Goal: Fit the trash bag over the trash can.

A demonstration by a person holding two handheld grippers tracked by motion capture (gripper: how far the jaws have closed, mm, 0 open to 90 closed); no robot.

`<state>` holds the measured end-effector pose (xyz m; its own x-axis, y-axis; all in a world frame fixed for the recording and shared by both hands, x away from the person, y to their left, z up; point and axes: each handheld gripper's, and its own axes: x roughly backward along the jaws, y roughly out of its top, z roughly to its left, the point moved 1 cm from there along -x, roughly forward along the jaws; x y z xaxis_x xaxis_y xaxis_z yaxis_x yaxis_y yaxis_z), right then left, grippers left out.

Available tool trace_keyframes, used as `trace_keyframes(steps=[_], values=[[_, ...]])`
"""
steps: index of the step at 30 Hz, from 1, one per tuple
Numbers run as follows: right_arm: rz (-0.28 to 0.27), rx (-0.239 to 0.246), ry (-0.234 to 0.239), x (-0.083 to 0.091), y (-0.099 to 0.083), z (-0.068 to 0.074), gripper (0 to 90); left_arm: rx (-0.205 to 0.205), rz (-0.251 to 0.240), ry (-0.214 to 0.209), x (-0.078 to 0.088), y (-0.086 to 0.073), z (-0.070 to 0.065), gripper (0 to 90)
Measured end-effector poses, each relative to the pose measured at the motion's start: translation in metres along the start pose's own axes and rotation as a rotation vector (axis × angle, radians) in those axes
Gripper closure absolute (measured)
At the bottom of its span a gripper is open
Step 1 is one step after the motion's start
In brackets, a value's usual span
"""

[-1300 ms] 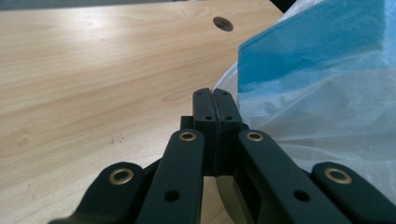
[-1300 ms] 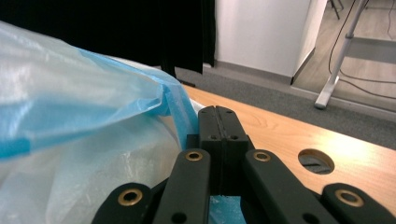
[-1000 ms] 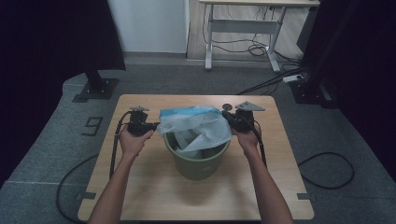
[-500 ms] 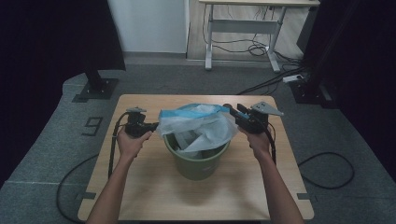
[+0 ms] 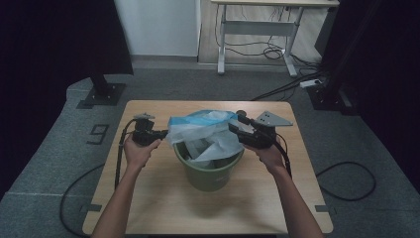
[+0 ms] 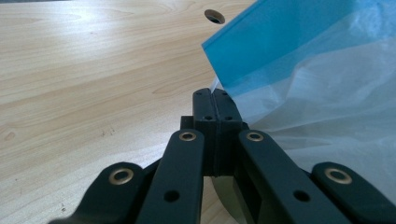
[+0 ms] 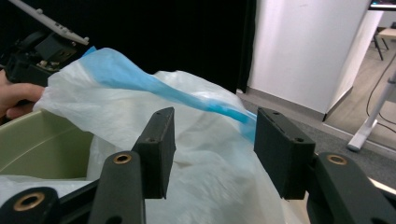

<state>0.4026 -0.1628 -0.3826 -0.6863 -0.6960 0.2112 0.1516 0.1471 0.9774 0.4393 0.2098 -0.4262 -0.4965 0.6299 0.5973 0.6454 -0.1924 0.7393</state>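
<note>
In the left gripper view, tongs (image 6: 215, 100) pinch bag (image 6: 322, 93).

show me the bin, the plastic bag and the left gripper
green bin (image 5: 210, 173), high view, on its front wall
plastic bag (image 5: 203, 130), high view, on the white film over the bin's mouth
left gripper (image 6: 215, 106), left gripper view, at the closed jaw tips

A: What's the left claw (image 6: 215, 100) doing?
B: Jaws pressed together, pinching the edge of the blue-rimmed plastic bag (image 6: 322, 88).
A: And below?
B: Pale wooden worktop (image 6: 84, 74), with one round hole (image 6: 215, 16).
</note>
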Motion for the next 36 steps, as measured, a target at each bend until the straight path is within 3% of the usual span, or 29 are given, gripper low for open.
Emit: trace_keyframes(steps=[9,17,25,30,36], values=[[0.037,0.038,-0.01,-0.018,0.005,0.005,48.6,-0.004,-0.001,-0.004,-0.002,0.002,-0.003,90.0],[0.015,0.054,-0.038,-0.02,0.011,0.003,51.3,-0.005,-0.011,-0.001,0.003,0.003,-0.003,90.0],[0.012,0.043,-0.007,-0.02,0.014,-0.005,47.6,-0.006,-0.011,0.001,0.003,0.003,-0.003,90.0],[0.02,0.068,0.025,-0.027,0.018,-0.004,47.7,-0.001,-0.015,0.0,0.004,0.004,-0.003,90.0],[0.043,0.088,0.046,-0.033,0.016,-0.002,61.2,0.001,-0.02,0.004,0.007,0.004,-0.002,90.0]])
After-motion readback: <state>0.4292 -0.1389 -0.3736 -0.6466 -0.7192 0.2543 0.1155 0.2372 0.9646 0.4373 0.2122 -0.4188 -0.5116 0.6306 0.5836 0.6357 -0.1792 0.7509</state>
